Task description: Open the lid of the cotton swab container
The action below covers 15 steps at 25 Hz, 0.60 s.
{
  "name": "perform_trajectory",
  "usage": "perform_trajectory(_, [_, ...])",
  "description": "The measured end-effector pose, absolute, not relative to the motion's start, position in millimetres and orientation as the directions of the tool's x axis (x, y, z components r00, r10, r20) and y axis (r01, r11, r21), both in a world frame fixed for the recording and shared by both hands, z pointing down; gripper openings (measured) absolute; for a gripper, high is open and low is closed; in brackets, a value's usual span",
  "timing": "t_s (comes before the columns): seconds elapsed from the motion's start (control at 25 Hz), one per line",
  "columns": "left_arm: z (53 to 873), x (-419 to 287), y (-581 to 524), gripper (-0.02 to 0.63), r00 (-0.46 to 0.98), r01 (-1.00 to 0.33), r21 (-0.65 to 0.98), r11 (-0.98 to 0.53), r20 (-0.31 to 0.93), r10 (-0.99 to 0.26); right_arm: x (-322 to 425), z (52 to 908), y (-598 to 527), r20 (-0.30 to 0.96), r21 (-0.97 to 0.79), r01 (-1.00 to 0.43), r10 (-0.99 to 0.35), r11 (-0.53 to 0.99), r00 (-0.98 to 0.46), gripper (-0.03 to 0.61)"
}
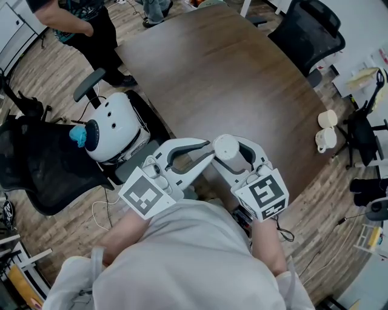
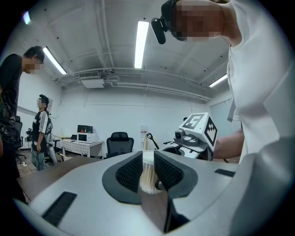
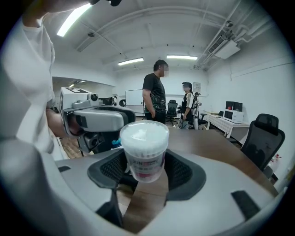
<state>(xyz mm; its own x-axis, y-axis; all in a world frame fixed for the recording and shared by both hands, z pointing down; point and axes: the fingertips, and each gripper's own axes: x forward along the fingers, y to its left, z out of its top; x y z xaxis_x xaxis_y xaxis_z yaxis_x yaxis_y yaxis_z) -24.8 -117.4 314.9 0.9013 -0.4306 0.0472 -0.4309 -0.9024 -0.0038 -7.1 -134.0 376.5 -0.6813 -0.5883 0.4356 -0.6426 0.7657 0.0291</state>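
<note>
Over the near edge of the brown table (image 1: 230, 72), my right gripper (image 1: 233, 158) (image 3: 145, 168) is shut on the lower body of the cotton swab container (image 1: 227, 147) (image 3: 144, 150). The container is a clear round tub with a label and a white top. It stands upright between the pads. My left gripper (image 1: 211, 156) (image 2: 148, 166) comes in from the left, its tips at the tub's upper side. Its jaws are a narrow gap apart, and the cotton swab container (image 2: 148, 171) shows through that gap. In the right gripper view the left gripper (image 3: 99, 117) lies level with the tub's rim.
A white rounded machine (image 1: 112, 127) and a black office chair (image 1: 42, 163) stand left of me. Another black chair (image 1: 309, 33) is at the table's far right. Two pale cups (image 1: 326, 130) sit on the table's right edge. A person (image 1: 79, 18) stands at the far left.
</note>
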Motion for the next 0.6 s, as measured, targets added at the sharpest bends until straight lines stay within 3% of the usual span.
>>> perform_trajectory(0.6, [306,-11,-106,0.218,0.922,-0.377,-0.062,-0.924,0.071,-0.381,-18,377,-130,0.435,0.042,-0.646,-0.596,0.762,-0.675,0.264])
